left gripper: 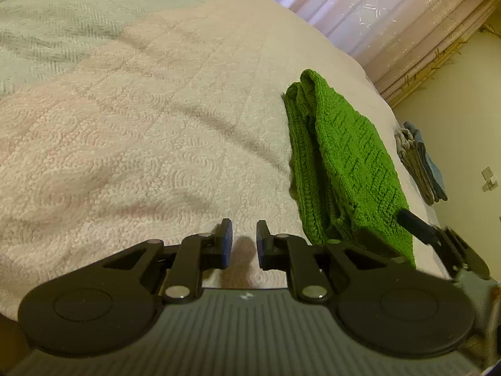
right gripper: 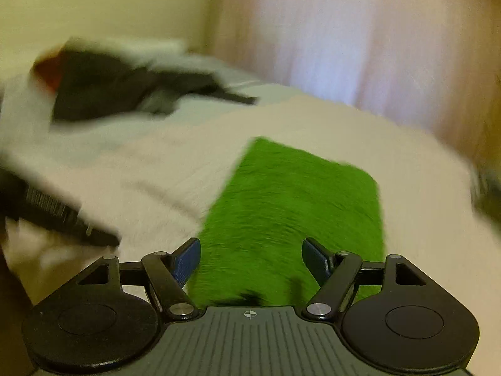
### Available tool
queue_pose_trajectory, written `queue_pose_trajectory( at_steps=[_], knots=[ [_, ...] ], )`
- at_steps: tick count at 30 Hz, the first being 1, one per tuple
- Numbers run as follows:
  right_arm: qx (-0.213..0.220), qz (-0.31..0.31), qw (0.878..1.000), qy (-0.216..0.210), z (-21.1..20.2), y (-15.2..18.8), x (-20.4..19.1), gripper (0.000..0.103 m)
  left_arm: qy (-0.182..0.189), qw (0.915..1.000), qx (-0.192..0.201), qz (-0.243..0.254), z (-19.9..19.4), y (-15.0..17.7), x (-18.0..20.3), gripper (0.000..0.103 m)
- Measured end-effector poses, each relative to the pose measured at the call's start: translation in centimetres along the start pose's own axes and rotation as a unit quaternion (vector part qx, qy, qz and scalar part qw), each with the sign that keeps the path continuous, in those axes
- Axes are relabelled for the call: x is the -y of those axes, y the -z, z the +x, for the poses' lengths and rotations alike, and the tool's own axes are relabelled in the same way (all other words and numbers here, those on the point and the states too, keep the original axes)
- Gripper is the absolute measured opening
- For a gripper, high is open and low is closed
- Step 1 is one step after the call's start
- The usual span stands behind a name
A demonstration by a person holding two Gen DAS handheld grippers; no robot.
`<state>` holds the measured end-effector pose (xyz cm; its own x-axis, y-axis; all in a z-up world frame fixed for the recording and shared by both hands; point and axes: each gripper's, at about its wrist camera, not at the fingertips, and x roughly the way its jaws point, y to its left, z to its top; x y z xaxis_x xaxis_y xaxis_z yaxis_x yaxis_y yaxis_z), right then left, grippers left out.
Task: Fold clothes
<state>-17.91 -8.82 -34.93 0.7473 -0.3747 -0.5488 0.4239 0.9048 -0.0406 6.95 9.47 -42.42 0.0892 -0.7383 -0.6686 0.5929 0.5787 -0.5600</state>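
A bed (left gripper: pixel 141 131) fills most of the view, covered by a pale pink quilted blanket (left gripper: pixel 162 163) with a lighter, whitish blanket (left gripper: pixel 53 40) towards its far end. Beyond the bed's far side hang pinkish curtains (left gripper: pixel 391 15). Past the bed's right edge stands a cream wall (left gripper: pixel 463 119), with a small wall socket (left gripper: pixel 489 179) low on it.

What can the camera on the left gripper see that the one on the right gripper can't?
Only the left wrist view shows a small stack of folded grey and blue cloth past the bed's edge, and the left gripper with nothing between its jaws. Only the right wrist view shows something red in the blurred dark clothes pile, and the right gripper open over the knit. Both show the folded green knit lying on the pale bedspread before pink curtains.
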Motion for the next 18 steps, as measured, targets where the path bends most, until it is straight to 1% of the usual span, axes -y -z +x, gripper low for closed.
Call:
queue_pose_trajectory(
  at_steps=[1, 2, 3, 4, 5, 6, 7, 9, 10, 11, 12, 13, 14, 15, 18],
  knots=[
    [0.000, 0.052, 0.999, 0.000, -0.7, -0.1, 1.6, 0.074, 0.000, 1.0000, 0.001, 0.000, -0.1, 0.0, 0.1, 0.012],
    [0.000, 0.126, 0.992, -0.002, -1.4, 0.3, 3.9, 0.074, 0.000, 1.0000, 0.002, 0.001, -0.1, 0.0, 0.1, 0.012],
    [-0.001, 0.199, 0.980, -0.003, -2.0, 0.8, 6.2, 0.074, 0.000, 1.0000, 0.002, 0.001, -0.2, 0.0, 0.1, 0.012],
    [-0.001, 0.271, 0.963, -0.005, -2.7, 1.3, 8.5, 0.074, 0.000, 1.0000, 0.002, 0.001, -0.2, 0.0, 0.2, 0.012],
    [-0.007, 0.341, 0.940, -0.019, -3.2, 2.4, 10.4, 0.074, 0.001, 1.0000, 0.002, 0.001, -0.2, 0.0, 0.2, 0.012],
    [-0.012, 0.409, 0.912, -0.032, -3.6, 3.5, 12.3, 0.074, 0.003, 1.0000, 0.002, 0.002, -0.2, 0.0, 0.3, 0.012],
    [-0.016, 0.464, 0.884, -0.052, -3.6, 4.9, 13.4, 0.074, 0.004, 1.0000, 0.001, 0.002, -0.2, 0.0, 0.3, 0.012],
    [-0.024, 0.561, 0.823, -0.089, -3.4, 7.6, 15.0, 0.074, 0.007, 1.0000, 0.000, 0.000, -0.1, 0.1, 0.5, 0.012],
    [-0.024, 0.583, 0.806, -0.099, -3.1, 8.3, 15.2, 0.074, 0.007, 1.0000, -0.001, 0.000, 0.0, 0.1, 0.6, 0.012],
    [-0.021, 0.600, 0.792, -0.108, -2.7, 8.8, 15.2, 0.074, 0.007, 1.0000, -0.002, 0.000, 0.1, 0.1, 0.7, 0.012],
    [-0.014, 0.612, 0.782, -0.119, -2.2, 9.1, 15.1, 0.074, 0.007, 1.0000, -0.002, 0.001, 0.2, 0.1, 0.9, 0.012],
    [-0.008, 0.618, 0.776, -0.127, -1.8, 9.3, 15.0, 0.074, 0.007, 1.0000, -0.002, 0.002, 0.2, 0.1, 1.1, 0.012],
    [-0.007, 0.621, 0.774, -0.124, -1.3, 9.2, 14.9, 0.074, 0.008, 1.0000, -0.003, 0.004, 0.3, 0.2, 1.2, 0.012],
    [-0.013, 0.622, 0.775, -0.113, -0.8, 9.1, 14.7, 0.073, 0.009, 0.9999, -0.004, 0.005, 0.3, 0.2, 1.4, 0.012],
    [-0.025, 0.626, 0.772, -0.105, 0.5, 9.4, 14.2, 0.073, 0.008, 0.9999, -0.005, 0.007, 0.3, 0.4, 1.7, 0.012]
  ],
)
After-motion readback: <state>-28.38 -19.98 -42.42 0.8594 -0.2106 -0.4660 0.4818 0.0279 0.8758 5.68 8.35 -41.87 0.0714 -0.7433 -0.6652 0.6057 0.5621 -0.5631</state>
